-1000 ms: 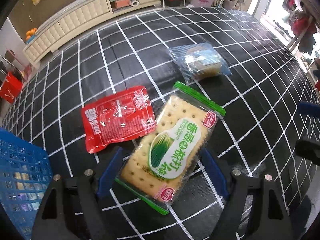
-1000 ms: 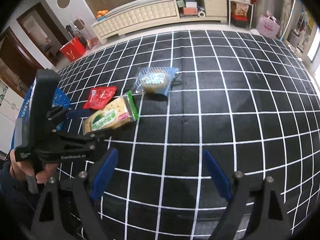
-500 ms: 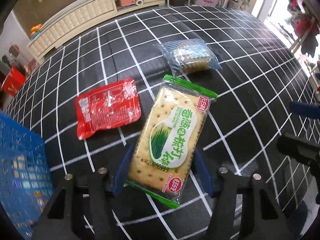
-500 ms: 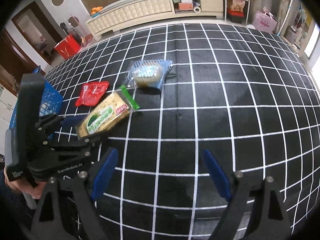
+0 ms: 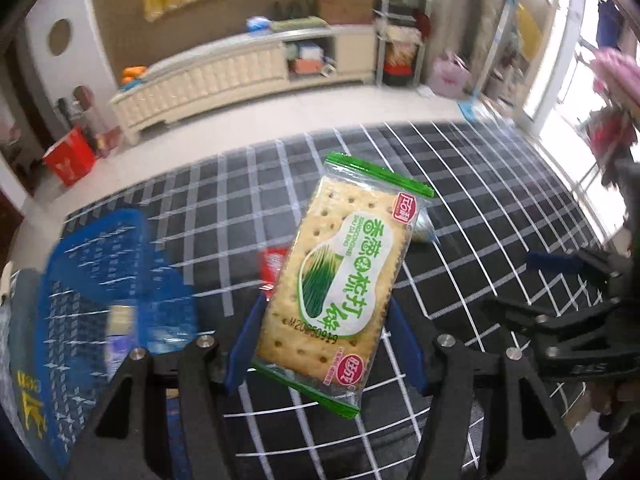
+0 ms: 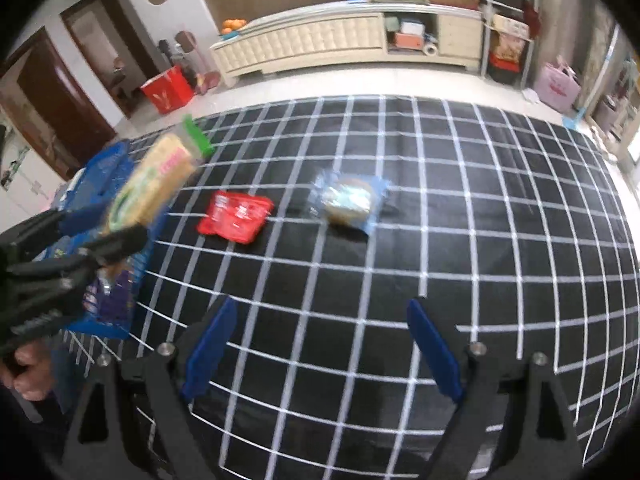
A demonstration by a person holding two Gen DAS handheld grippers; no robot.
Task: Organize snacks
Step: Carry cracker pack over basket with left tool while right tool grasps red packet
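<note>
Green-edged cracker packet (image 5: 336, 276) sits clamped between your left gripper (image 5: 322, 344) pads, long axis running straight ahead, clear of the cloth. Blue basket (image 5: 100, 280) lies down to its left. Your right gripper (image 6: 320, 344) gapes empty.

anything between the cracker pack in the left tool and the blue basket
Nothing visible. The left tool is shut on the cracker pack, lifted clear of the checked cloth. The blue basket sits just to its left with an open top. The red packet and blue-wrapped cake lie on the other side.
</note>
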